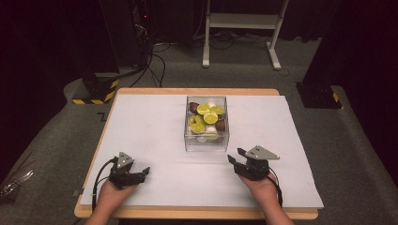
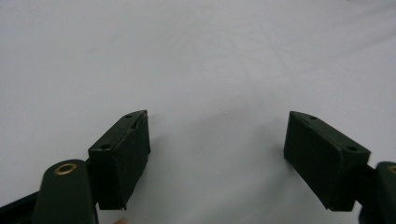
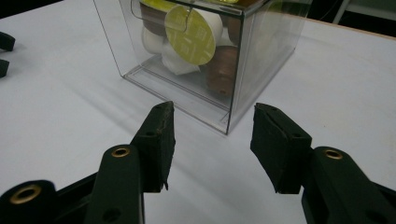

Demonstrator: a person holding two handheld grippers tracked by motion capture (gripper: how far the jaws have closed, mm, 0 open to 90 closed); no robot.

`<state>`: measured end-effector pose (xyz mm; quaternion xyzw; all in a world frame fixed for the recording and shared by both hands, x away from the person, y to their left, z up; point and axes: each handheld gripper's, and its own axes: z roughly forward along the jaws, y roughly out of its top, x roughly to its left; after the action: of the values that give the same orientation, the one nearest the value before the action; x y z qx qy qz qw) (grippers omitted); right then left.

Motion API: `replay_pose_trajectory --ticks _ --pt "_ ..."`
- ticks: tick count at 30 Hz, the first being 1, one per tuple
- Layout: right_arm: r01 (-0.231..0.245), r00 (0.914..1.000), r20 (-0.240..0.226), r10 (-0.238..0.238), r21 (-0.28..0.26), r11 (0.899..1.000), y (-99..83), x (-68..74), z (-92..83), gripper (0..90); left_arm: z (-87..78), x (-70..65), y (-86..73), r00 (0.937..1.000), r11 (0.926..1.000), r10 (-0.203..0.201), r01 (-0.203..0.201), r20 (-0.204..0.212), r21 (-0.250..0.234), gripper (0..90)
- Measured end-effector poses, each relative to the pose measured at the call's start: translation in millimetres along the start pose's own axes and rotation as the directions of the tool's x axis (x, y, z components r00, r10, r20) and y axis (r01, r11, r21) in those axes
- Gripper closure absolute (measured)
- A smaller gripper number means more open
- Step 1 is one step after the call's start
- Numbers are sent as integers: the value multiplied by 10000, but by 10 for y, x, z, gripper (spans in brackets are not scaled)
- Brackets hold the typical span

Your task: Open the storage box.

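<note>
R gripper released, nothing btwn its 2 jaws, aimed at near corner of clear box, just short of it. Box sits mid-table on white sheet, packed w/ coffee pods. L gripper also released, over bare sheet.

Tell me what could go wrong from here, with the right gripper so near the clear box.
1. The right gripper faces a corner of the box, not a flat wall; closing there could slip or push it across the table.
2. The capsules are piled to the rim; a tilt could spill them.
</note>
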<state>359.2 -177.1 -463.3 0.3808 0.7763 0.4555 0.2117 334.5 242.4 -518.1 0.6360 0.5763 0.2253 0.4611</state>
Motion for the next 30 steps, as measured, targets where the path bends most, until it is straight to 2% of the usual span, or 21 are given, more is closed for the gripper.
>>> replay_pose_trajectory --ticks 3,8,10,12,15,17,22,27,30 --pt "-9 10000 -54 9 -32 10000 5 3 23 493 -4 6 1 10000 9999 90 -90 4 75 228" --pt "-58 9998 -207 58 42 10000 -2 57 72 492 0 -2 -1 10000 10000 -21 21 0 -14 229" --pt "61 9996 -269 -60 15 10000 21 85 87 484 6 -7 -1 9999 9999 -103 103 1 -87 229" --pt "149 9994 -322 -152 -90 9998 35 101 99 473 1 0 1 10000 10000 -18 18 15 6 228" --pt "176 9992 -353 -175 7 9998 30 115 137 462 3 -2 2 10000 10000 -41 41 18 3 228" --pt "166 9993 -344 -165 32 9999 29 112 143 462 2 -1 2 10000 10000 -36 36 21 11 228" --pt "-200 9986 -487 195 -90 9998 67 88 110 475 4 -4 1 10000 10000 -76 76 17 -36 228" --pt "-113 9969 -780 91 -279 9995 154 100 134 476 3 0 2 10000 10000 -25 25 16 14 228" --pt "-108 9968 -797 85 -290 9995 180 115 190 490 3 -1 3 10000 10000 -73 73 30 13 229"
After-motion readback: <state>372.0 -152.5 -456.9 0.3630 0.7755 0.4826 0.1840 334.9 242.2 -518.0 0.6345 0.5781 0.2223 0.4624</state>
